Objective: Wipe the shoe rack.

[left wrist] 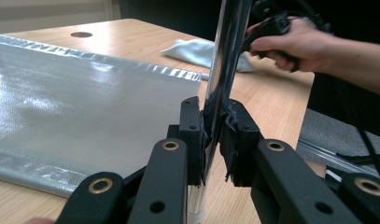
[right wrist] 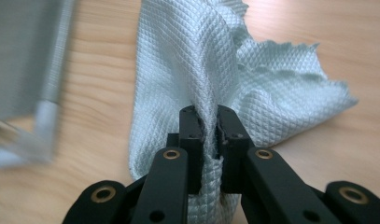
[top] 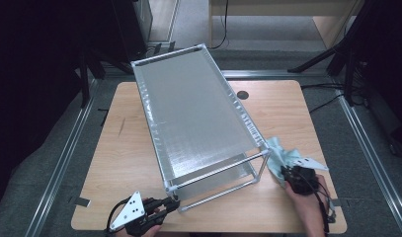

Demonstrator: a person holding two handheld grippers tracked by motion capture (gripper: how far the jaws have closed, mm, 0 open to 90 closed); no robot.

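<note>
In the high view we see a silver metal-framed rack with a grey fabric shelf [top: 198, 118] across the middle of the wooden tabletop [top: 129, 148]. At lower left our left gripper [top: 175, 201] meets the rack's near corner post; at lower right our right gripper [top: 286, 174] sits on a pale blue waffle-weave cloth [top: 279, 154] beside the rack's right corner.

In the left gripper view, the fingers [left wrist: 193, 135] are clenched on the shiny post [left wrist: 227, 60]. It looks stiff and slippery, so we judge a firm low hold steadies it best.

In the right gripper view, the fingers [right wrist: 232, 140] pinch a raised fold of the cloth at centre frame. It seems soft, light and limp, so a bunched ridge is where we take it.
</note>
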